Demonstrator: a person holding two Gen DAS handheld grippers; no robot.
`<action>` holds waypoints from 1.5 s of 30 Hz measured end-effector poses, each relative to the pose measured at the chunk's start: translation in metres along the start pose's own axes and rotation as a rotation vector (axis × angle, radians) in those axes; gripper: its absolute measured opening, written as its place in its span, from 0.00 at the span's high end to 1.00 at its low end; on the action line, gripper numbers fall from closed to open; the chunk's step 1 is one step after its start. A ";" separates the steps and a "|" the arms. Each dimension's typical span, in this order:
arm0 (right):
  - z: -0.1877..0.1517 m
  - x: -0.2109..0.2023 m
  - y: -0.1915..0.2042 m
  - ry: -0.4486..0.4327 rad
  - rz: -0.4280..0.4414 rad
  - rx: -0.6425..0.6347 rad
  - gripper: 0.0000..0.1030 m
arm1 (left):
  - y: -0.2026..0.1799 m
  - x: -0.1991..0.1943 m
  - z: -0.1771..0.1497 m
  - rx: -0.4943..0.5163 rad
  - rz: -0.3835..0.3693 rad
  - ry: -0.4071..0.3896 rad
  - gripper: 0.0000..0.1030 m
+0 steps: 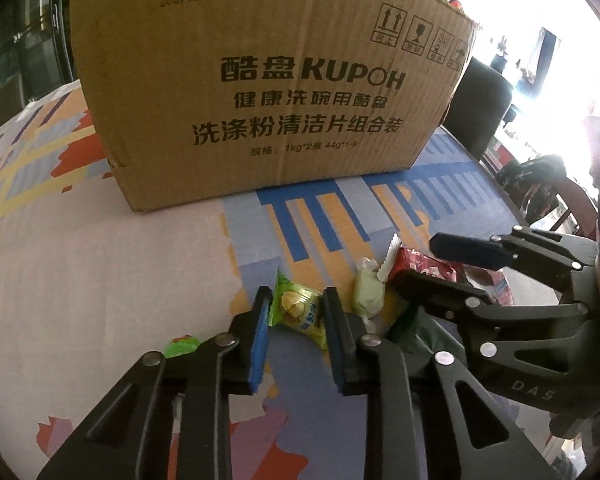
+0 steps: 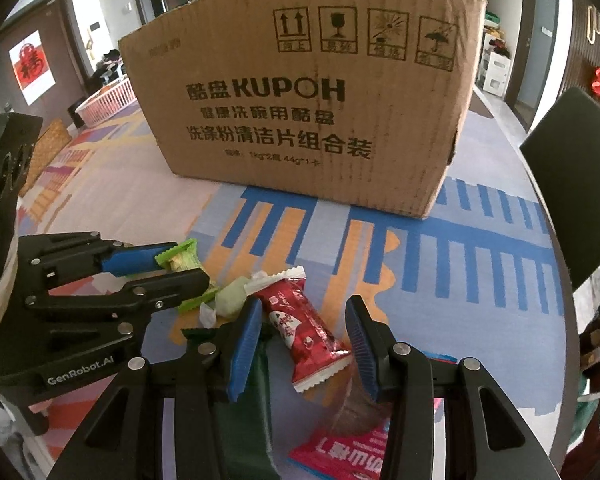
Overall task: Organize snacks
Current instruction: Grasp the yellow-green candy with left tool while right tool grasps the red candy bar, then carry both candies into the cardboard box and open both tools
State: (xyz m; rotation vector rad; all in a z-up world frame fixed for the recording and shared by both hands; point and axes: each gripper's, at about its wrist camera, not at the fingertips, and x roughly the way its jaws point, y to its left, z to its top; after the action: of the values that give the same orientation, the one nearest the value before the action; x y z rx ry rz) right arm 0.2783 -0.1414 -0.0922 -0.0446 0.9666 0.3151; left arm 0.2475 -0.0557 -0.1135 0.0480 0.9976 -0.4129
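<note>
A green-and-yellow snack packet (image 1: 300, 314) lies on the patterned tablecloth (image 1: 120, 280). My left gripper (image 1: 297, 297) is shut on it, a blue pad pressing each side. The right wrist view shows the same grip from the side, left gripper (image 2: 188, 262) on the green packet (image 2: 182, 260). A red snack packet (image 2: 300, 332) lies slantwise between the pads of my right gripper (image 2: 305, 304), which stands open around it. In the left wrist view the right gripper (image 1: 418, 260) straddles the red packet (image 1: 424, 268). A pale green wrapped candy (image 1: 366, 292) sits between the two packets.
A big cardboard box (image 2: 300, 100) stands just behind the snacks. A dark green packet (image 2: 256, 380) and a pink flat packet (image 2: 348, 452) lie under my right gripper. Another green wrapper (image 1: 180, 344) lies left. A white basket (image 2: 108, 100) sits far left; a dark chair (image 2: 572, 200) is right.
</note>
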 end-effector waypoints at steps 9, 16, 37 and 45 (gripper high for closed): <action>0.001 0.003 0.012 -0.001 0.006 -0.027 0.79 | -0.001 -0.005 0.000 -0.024 -0.011 0.000 0.80; 0.002 -0.007 0.017 -0.028 -0.009 -0.035 0.79 | -0.005 -0.019 0.000 -0.034 -0.005 -0.028 0.80; 0.024 -0.091 0.026 -0.208 -0.033 -0.032 0.79 | -0.025 -0.117 0.021 0.005 0.029 -0.248 0.80; 0.037 -0.123 0.031 -0.284 -0.028 -0.022 0.79 | -0.029 -0.147 0.035 0.020 0.045 -0.314 0.80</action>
State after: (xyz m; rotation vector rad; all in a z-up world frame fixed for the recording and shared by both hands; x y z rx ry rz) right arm 0.2346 -0.1356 0.0322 -0.0324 0.6804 0.2969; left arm 0.1959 -0.0443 0.0311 0.0226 0.6815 -0.3752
